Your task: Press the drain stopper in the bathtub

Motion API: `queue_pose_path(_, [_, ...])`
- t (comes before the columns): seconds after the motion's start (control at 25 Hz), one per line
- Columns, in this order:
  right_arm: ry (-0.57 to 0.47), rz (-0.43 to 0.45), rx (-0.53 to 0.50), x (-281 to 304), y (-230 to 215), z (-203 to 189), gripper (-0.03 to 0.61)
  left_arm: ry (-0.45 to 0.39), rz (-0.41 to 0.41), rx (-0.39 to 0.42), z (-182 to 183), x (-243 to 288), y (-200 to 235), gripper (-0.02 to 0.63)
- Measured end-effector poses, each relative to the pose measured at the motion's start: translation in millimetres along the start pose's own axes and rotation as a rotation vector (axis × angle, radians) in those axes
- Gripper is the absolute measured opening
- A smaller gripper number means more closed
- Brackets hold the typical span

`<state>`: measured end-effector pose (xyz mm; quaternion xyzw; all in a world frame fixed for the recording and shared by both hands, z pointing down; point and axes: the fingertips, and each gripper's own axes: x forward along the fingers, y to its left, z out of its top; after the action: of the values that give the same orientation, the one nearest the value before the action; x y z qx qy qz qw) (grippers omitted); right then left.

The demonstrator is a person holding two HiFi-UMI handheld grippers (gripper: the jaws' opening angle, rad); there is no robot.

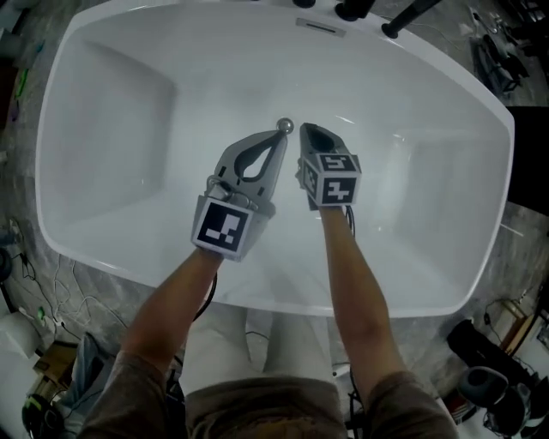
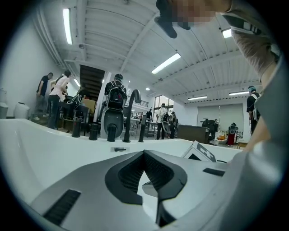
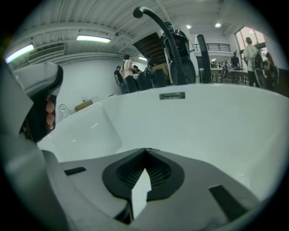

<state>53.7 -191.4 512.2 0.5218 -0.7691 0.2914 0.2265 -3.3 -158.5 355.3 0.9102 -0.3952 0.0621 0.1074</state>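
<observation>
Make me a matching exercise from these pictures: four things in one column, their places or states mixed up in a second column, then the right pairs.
Things:
1. drain stopper
2. left gripper
3. black faucet fittings
4. right gripper

Places or states:
A. on the far rim of the bathtub
B. jaws shut, tips at the drain stopper
C. middle of the bathtub floor
D. jaws shut, just right of the drain stopper

Pairs: 1-C, 2-B, 3-A, 4-D
</observation>
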Motion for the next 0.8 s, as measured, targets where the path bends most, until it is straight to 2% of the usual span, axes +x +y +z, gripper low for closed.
queue_pose_path(0.36, [-0.098, 0.022, 0.0, -123.4, 52.4, 84.9, -0.002, -0.033, 0.037, -0.015, 105.2, -49.6, -36.8, 0.005])
queue_pose_path(0.64, [-0.17, 0.053, -0.031, -211.3, 84.3, 135.9, -0.002, -0.032, 0.031, -0.007, 170.8, -88.8, -83.5, 0.005])
queue_pose_path(0.8, [-0.2, 0.093, -0.043, -251.6, 110.6, 162.8, -0.002, -0.05, 0.037, -0.028, 214.7, -111.0, -91.3, 0.005])
